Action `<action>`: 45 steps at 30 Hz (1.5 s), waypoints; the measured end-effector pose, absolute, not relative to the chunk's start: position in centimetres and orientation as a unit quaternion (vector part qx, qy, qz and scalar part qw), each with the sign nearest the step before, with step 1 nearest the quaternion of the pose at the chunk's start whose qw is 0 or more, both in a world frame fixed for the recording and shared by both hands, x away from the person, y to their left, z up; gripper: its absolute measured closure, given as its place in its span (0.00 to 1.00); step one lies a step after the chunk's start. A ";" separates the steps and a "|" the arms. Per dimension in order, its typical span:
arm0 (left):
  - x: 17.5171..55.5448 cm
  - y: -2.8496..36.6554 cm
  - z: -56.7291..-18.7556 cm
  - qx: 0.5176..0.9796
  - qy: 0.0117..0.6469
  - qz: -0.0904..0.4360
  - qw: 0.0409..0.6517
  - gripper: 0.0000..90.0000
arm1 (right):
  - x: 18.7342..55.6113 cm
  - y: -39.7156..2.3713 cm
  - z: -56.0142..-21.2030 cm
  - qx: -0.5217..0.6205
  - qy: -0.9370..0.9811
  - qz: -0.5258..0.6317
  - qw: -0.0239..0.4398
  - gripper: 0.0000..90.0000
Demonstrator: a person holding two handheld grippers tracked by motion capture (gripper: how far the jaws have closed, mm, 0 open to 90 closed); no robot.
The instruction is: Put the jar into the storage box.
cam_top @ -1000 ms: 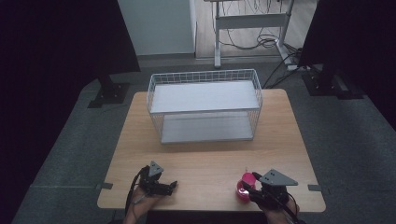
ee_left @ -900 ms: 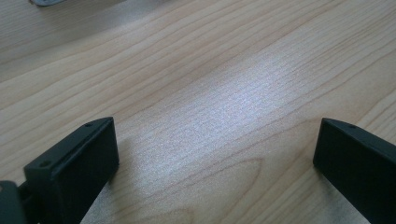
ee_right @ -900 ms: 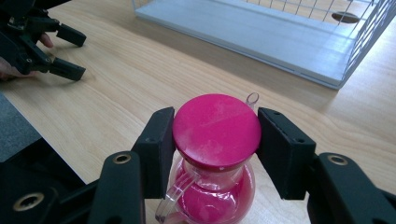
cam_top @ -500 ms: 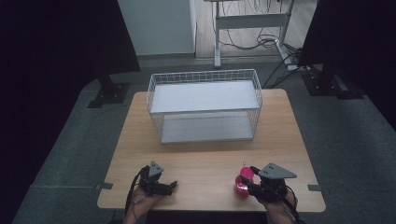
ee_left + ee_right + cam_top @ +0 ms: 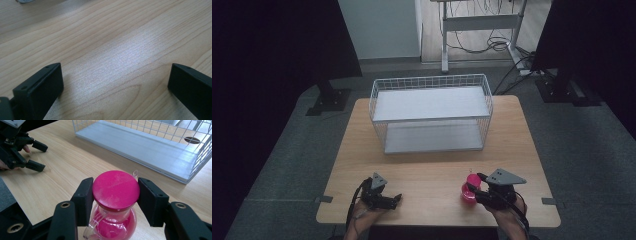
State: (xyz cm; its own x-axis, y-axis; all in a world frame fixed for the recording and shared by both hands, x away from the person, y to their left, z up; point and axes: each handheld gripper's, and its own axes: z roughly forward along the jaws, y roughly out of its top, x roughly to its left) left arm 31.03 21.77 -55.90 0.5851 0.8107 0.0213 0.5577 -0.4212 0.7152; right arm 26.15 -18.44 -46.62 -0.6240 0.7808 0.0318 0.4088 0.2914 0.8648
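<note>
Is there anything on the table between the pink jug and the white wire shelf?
No. The right gripper is shut on the lid of the pink jug, and nothing visible lies on the bare wooden table between it and the wire shelf. The left gripper rests off to the side, open.

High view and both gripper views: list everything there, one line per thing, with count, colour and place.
table: one, light wood, centre of the room.
wire shelf rack: one, white, two tiers, far half of the table.
pitcher: one, clear with pink lid, near right of the table, clamped at the lid.
desk frame: one, white, beyond the table, cables under it.
stand bases: two, black, on the floor either side of the rack.
left claw: one, black, open, near left edge.
right claw: one, black, shut on the pitcher.
</note>
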 end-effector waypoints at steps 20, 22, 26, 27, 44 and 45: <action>31.0 21.8 -55.9 0.823 0.416 0.186 0.340 0.00 | 29.0 -17.2 -45.9 0.370 0.776 0.470 0.199 0.53; 31.0 21.8 -55.9 0.822 0.416 0.186 0.340 0.00 | 29.3 -17.0 -45.8 0.370 0.776 0.470 0.201 0.53; 31.0 21.8 -55.9 0.822 0.417 0.186 0.341 0.00 | 30.0 -16.7 -45.5 0.368 0.775 0.472 0.203 0.53; 31.0 21.8 -55.9 0.822 0.417 0.185 0.341 0.00 | 30.2 -16.6 -45.4 0.368 0.775 0.473 0.203 0.53; 31.0 21.8 -55.9 0.822 0.417 0.186 0.342 0.00 | 33.4 -15.3 -44.6 0.368 0.773 0.472 0.211 0.53; 31.0 21.8 -55.9 0.822 0.416 0.186 0.341 0.00 | 33.6 -15.3 -44.6 0.368 0.772 0.472 0.212 0.53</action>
